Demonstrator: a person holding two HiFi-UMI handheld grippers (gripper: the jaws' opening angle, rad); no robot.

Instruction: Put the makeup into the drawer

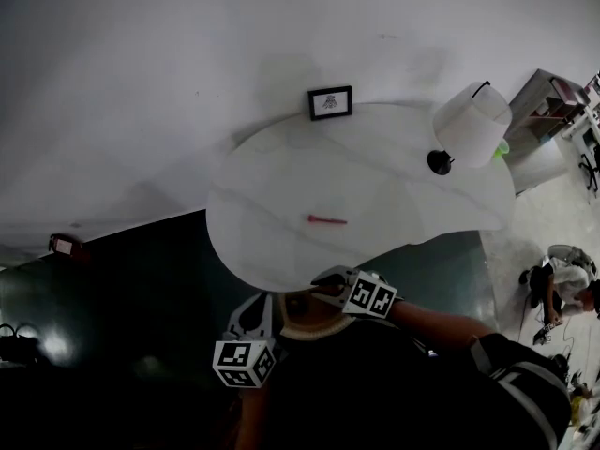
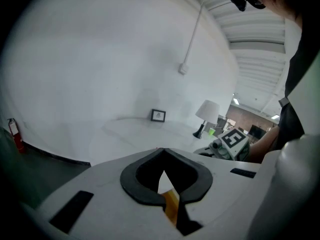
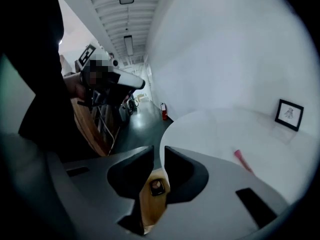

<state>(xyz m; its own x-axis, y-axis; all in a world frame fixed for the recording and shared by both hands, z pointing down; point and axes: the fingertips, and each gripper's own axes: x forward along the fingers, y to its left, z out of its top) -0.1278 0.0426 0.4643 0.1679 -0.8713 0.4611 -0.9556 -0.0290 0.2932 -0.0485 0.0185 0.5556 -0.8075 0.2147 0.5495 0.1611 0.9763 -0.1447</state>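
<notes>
A thin pink-red makeup stick [image 1: 327, 219] lies alone near the middle of the white table [image 1: 281, 186]; it also shows as the pink stick [image 3: 243, 161] in the right gripper view. Both grippers hover at the table's near edge, short of the stick. My right gripper [image 1: 325, 284] [image 3: 161, 156] has its jaws a narrow gap apart with nothing between them. Under it is a pale wooden surface [image 3: 150, 204] bearing a small dark square item [image 3: 156, 186]. My left gripper [image 1: 265, 303] [image 2: 162, 150] is shut and empty, its tips touching.
A small framed picture [image 1: 330, 102] stands at the table's far edge, and a white-shaded lamp [image 1: 472, 125] with a green cup [image 1: 502, 146] sits at the right end. Dark floor surrounds the table. A person [image 1: 562, 284] sits on the floor at the far right.
</notes>
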